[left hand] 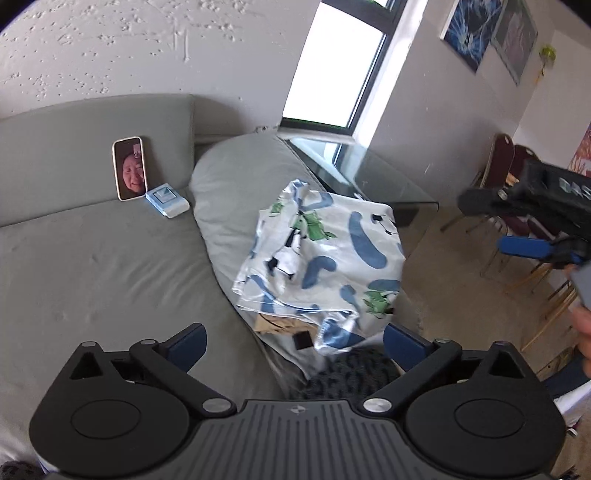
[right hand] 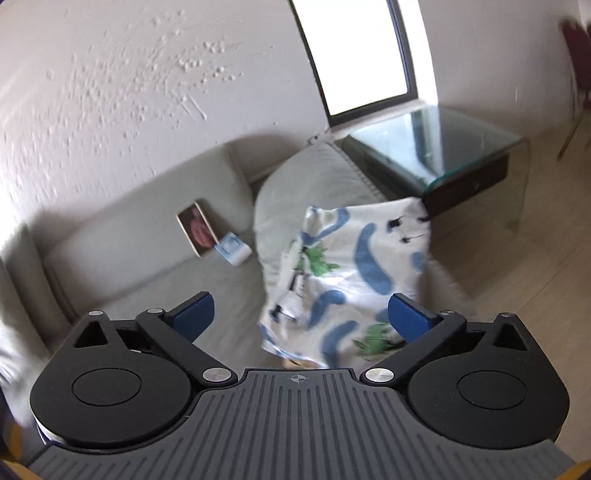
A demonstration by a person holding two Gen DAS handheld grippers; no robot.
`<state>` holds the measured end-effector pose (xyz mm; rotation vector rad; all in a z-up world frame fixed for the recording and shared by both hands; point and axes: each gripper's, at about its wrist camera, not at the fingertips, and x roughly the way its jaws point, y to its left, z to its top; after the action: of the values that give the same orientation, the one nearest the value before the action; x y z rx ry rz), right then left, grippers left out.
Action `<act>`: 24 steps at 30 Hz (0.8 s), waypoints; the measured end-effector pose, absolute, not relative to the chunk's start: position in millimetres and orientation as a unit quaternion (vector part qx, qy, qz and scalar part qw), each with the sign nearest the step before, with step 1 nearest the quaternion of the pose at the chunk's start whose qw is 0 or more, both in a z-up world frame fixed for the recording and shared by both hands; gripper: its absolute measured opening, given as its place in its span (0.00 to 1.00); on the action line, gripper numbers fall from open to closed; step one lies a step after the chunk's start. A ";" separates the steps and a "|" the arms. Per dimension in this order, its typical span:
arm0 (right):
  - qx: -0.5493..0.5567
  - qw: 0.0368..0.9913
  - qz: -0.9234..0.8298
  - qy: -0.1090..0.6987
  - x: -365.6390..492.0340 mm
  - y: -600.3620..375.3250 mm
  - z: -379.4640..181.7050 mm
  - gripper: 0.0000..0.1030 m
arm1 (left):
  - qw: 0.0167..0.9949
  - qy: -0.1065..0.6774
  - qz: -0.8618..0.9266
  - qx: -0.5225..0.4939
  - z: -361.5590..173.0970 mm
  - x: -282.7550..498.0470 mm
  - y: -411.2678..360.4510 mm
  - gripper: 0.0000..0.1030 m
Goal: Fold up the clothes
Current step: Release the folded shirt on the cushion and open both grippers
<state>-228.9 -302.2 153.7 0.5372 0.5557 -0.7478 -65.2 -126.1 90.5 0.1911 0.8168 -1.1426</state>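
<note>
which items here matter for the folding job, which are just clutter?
Job:
- patterned garment, draped on the sofa armrest
- left gripper, open, empty
- right gripper, open, empty

Clutter:
- phone leaning on the sofa back
- small blue-and-white box beside it
- glass side table
- chairs
- wall pictures

You get daylight from the blown-out window (left hand: 334,66); the right wrist view smears with motion blur, fisheye bends both frames, corners fall dark
</note>
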 end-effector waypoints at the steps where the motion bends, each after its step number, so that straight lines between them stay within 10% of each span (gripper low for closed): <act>1: 0.244 0.855 -0.365 0.277 -231.6 -297.0 159.7 1.00 | 0.759 0.378 -0.522 0.091 93.3 -69.2 -129.8 0.98; 24: 0.201 0.814 -0.401 0.369 -291.0 -288.7 171.1 1.00 | 0.766 0.367 -0.501 0.164 113.0 -139.7 -189.6 0.99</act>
<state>-291.0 -288.7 171.1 0.4285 0.7876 -0.8551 -139.7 -189.6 113.0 0.3573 0.7974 -1.0875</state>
